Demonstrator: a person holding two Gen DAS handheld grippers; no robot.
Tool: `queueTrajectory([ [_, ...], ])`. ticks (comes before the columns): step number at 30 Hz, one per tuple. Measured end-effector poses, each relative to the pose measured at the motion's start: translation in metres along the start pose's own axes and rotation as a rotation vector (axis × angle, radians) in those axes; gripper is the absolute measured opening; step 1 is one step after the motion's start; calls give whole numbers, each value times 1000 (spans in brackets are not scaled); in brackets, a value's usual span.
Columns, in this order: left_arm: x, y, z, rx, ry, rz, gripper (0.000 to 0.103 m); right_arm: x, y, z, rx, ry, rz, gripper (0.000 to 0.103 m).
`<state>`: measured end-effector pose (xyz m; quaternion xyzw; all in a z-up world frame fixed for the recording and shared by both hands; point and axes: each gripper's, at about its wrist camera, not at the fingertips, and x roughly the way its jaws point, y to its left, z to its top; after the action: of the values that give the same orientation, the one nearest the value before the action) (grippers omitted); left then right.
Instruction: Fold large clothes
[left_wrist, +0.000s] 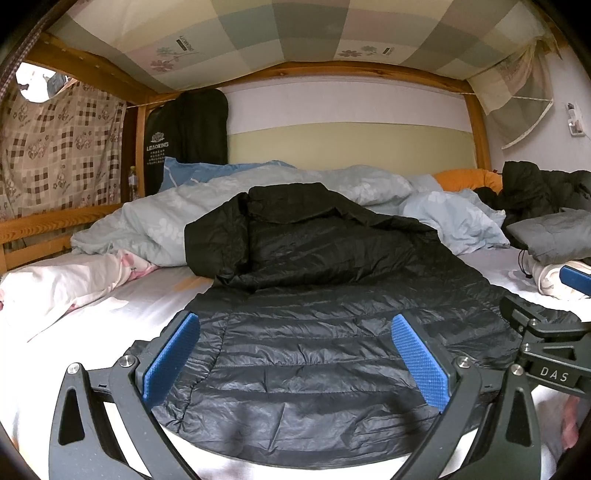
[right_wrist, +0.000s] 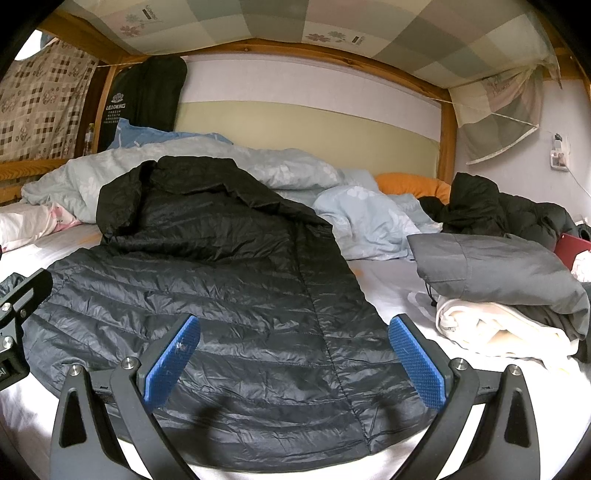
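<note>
A long black quilted down jacket (left_wrist: 314, 295) (right_wrist: 207, 280) lies flat on the white bed sheet (left_wrist: 92, 332) (right_wrist: 391, 295), hem toward me, collar and sleeves bunched at the far end. My left gripper (left_wrist: 295, 332) hovers open over the jacket's near left part, blue pads spread wide with nothing between them. My right gripper (right_wrist: 295, 332) stands open over the jacket's near right part, close to its right edge. The right gripper's black frame (left_wrist: 543, 332) shows at the right of the left wrist view.
A pale blue floral duvet (left_wrist: 229, 206) and pillows lie heaped behind the jacket. On the right sits a stack of folded clothes, grey (right_wrist: 498, 273) over white (right_wrist: 491, 325), with another black jacket (right_wrist: 491, 210) behind. Wooden bunk posts (left_wrist: 480, 122) and a rail (left_wrist: 48, 225) frame the bed.
</note>
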<state>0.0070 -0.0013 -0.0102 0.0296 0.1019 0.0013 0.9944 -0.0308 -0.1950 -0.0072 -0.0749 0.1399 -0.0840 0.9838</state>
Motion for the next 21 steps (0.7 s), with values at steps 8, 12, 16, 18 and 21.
queueTrajectory([
  [8,1,0,-1,-1,1,-1,103,0,-1,0,2,0,1,103],
  [12,-1,-1,-2,-4,-16,0,103,0,-1,-1,5,-2,-1,103],
  [16,-2,0,-5,-4,-22,-1,103,0,-2,-2,13,-2,-2,103],
  [18,-2,1,-6,-6,-16,-2,103,0,-1,-1,16,2,-2,103],
  [21,-3,3,-5,-9,-11,-2,103,-2,-2,-1,20,3,-2,103],
])
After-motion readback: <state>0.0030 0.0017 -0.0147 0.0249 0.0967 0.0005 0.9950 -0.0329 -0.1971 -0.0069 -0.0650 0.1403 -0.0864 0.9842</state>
